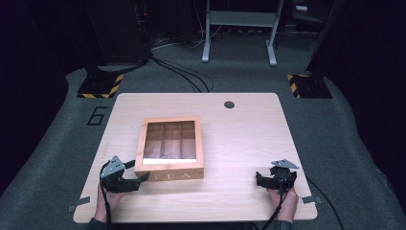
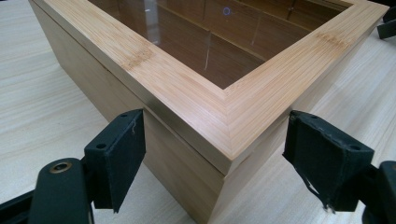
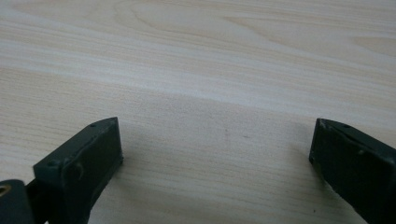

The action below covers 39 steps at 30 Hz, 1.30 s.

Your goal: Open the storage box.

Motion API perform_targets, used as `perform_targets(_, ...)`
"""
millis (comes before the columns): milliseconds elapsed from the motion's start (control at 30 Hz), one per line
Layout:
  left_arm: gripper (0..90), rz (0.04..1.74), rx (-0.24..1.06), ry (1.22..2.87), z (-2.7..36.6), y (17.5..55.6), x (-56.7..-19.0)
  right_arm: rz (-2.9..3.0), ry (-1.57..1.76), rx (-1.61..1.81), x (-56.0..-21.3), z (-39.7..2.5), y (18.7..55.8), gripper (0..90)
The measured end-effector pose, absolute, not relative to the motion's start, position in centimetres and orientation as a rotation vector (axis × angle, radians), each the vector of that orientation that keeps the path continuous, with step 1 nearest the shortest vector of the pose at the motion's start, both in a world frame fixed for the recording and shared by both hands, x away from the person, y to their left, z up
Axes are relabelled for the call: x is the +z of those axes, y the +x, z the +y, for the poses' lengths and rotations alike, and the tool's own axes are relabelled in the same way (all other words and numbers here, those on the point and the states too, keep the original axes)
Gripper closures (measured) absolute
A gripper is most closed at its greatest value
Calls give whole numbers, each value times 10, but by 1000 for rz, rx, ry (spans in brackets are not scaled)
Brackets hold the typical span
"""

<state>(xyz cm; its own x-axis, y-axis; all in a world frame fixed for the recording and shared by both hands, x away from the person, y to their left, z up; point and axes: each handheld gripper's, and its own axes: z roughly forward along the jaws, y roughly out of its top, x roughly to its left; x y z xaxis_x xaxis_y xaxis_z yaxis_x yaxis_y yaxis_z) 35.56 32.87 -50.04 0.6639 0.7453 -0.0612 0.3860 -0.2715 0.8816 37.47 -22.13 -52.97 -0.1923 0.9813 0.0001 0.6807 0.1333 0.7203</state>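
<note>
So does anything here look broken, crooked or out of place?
Mostly tidy. The wooden tea box sits closed and square on the table. One small oddity: the pad on one of the left gripper's fingers is fraying, with a loose thread dangling at its lower edge.

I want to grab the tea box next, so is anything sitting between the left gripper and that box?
Nothing visible does. The left gripper is open, its jaws either side of the near corner of the tea box, with only bare table around that corner.

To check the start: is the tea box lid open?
No. The box lid lies flat and shut on its base.
</note>
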Motion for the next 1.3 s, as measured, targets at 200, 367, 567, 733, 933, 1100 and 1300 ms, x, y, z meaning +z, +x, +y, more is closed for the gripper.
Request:
perform_targets(200,233,879,452,1890,331,355,-500,1935,1594,823,-530,-221,375,18)
perform_targets(367,239,869,459,1896,332,354,-500,1936,1593,824,-530,-221,375,18)
perform_targets(567,328,876,491,1889,333,357,-499,1935,1593,824,-530,-221,375,18)
perform_targets(733,315,882,463,1867,334,360,-502,1936,1593,824,-530,-221,375,18)
perform_targets(933,320,878,455,1868,335,361,-502,1935,1594,825,-530,-221,375,18)
perform_targets(1100,324,880,455,1870,335,361,-502,1935,1595,825,-530,-221,375,18)
perform_targets(1300,336,885,468,1875,334,363,-500,1936,1593,825,-530,-221,375,18)
